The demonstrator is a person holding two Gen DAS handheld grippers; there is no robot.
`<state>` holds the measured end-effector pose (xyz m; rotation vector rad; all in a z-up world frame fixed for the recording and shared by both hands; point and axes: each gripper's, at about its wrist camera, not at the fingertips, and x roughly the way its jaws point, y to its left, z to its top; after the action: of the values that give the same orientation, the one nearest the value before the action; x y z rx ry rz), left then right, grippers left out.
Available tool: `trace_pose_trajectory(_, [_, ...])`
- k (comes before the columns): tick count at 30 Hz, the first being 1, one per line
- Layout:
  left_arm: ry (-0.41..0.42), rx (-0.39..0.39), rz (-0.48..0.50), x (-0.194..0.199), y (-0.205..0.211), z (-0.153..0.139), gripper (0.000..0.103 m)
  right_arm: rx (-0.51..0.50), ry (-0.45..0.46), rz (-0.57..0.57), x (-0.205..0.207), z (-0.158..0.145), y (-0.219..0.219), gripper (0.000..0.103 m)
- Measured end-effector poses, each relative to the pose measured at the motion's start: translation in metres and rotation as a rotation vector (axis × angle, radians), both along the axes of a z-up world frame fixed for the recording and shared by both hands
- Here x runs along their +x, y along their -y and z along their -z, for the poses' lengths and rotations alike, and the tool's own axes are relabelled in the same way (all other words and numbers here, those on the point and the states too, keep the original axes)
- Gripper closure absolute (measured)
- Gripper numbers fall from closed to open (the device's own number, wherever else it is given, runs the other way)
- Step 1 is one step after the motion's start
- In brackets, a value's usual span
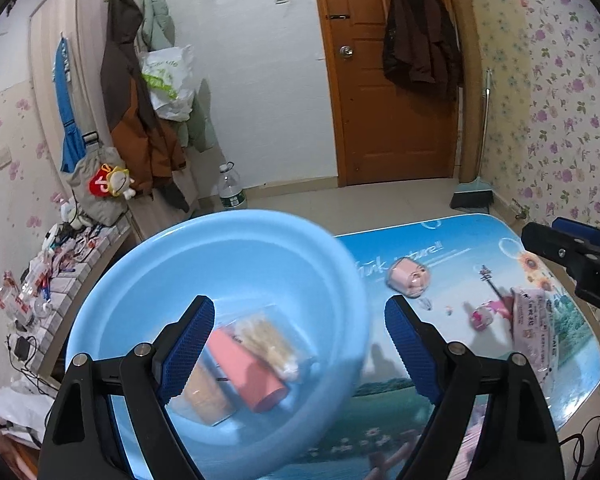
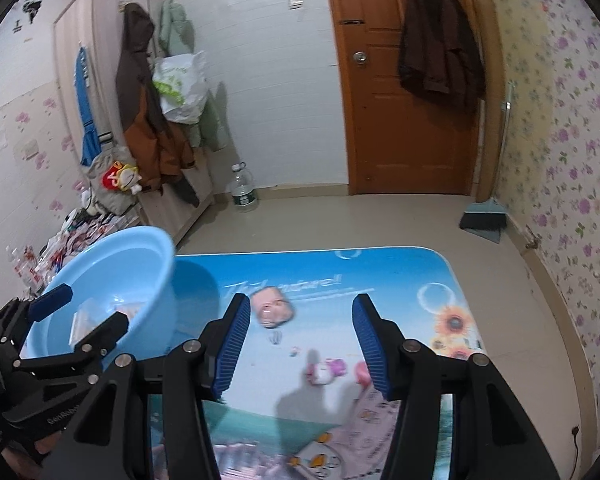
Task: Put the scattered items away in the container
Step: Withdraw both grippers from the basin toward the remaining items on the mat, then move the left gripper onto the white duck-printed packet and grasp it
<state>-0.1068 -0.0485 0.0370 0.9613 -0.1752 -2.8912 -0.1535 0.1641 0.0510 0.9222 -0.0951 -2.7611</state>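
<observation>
While the round light-blue plastic basin (image 1: 220, 264) fills the nine o'clock side of the left wrist view, the left gripper (image 1: 300, 344) hangs over its near rim with jaws spread wide and nothing between the ribbed blue pads (image 1: 190, 344). Inside the basin, toward six o'clock, lie an orange cylindrical tub (image 1: 208, 396), a salmon-pink cylindrical cup (image 1: 246, 372) on its side and a clear plastic bag of pale snacks (image 1: 268, 340), all close together and partly overlapping.

Toward three o'clock of the basin, the low table with a printed blue sky-and-meadow top (image 1: 440, 360) carries a small pink mug (image 1: 408, 278) tipped on its side, well apart from the basin. Farther toward three o'clock a small pink-and-white toy (image 1: 482, 316) sits just beside a pale pink printed packet (image 1: 536, 320); motion blur hides whether they touch.

Seen from the right wrist, the right gripper (image 2: 298, 344) is held above the table with jaws about half apart and empty, the mug at its twelve o'clock and the packet's edge below its right finger. At the far end of the room stand a brown wooden door (image 2: 404, 120) and a clear plastic water bottle (image 2: 243, 190) on the floor.
</observation>
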Motion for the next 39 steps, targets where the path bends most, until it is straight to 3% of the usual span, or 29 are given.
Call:
trace_pose_trajectory(21, [0.049, -0.054, 0.147, -0.031, -0.098, 0.014, 0.017, -0.038, 0.058, 0.087, -0.017, 0.039, -0.131, 0.048])
trace_pose_trajectory(32, [0.087, -0.047, 0.154, -0.054, -0.111, 0.029, 0.017, 0.007, 0.026, -0.049, -0.01, 0.055, -0.12, 0.048])
trace_pose_trajectory(39, [0.105, -0.048, 0.168, -0.05, -0.114, 0.035, 0.017, 0.002, 0.05, -0.037, -0.013, 0.063, -0.117, 0.048])
